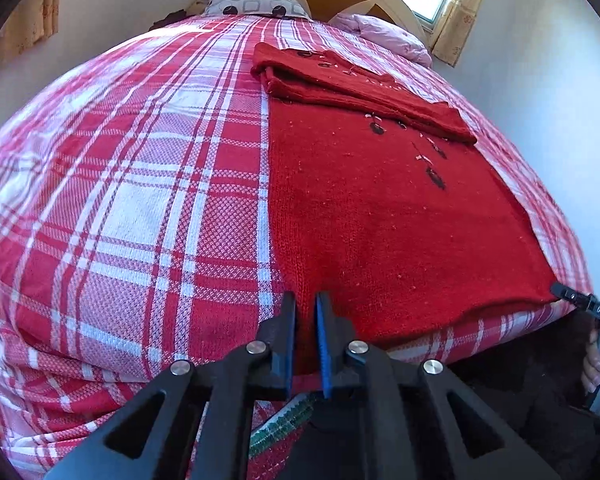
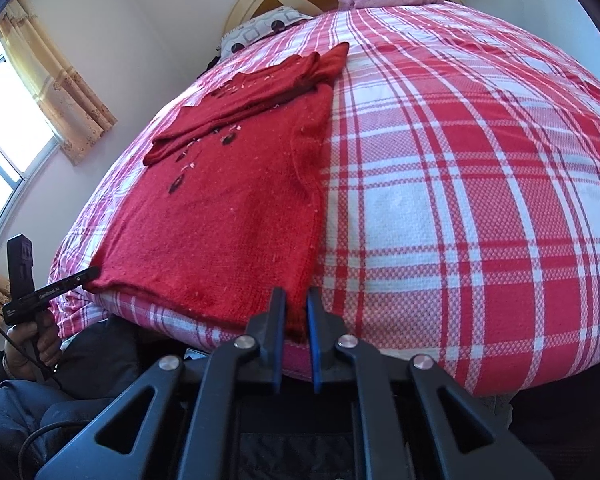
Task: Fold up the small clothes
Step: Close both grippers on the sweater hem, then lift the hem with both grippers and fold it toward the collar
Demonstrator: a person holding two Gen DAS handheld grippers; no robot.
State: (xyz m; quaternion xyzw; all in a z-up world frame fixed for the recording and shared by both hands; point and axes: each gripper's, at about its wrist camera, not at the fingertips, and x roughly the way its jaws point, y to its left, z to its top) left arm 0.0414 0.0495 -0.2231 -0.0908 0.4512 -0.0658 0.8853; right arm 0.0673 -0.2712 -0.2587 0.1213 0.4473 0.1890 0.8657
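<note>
Red knit sweater [image 1: 400,216] lies flat on the plaid bed cover [image 1: 132,200], stretching away ahead of both pairs of fingers, with its sleeve folded across the far part and its near hem at the bed's edge. Left gripper [image 1: 305,300] has its fingers narrowly parted, the hem's left corner lying between the tips; whether they press the cloth I cannot tell. Right gripper [image 2: 296,296] likewise stands with a narrow gap at the hem's right corner, the knit edge between its fingers [image 2: 278,300].
</note>
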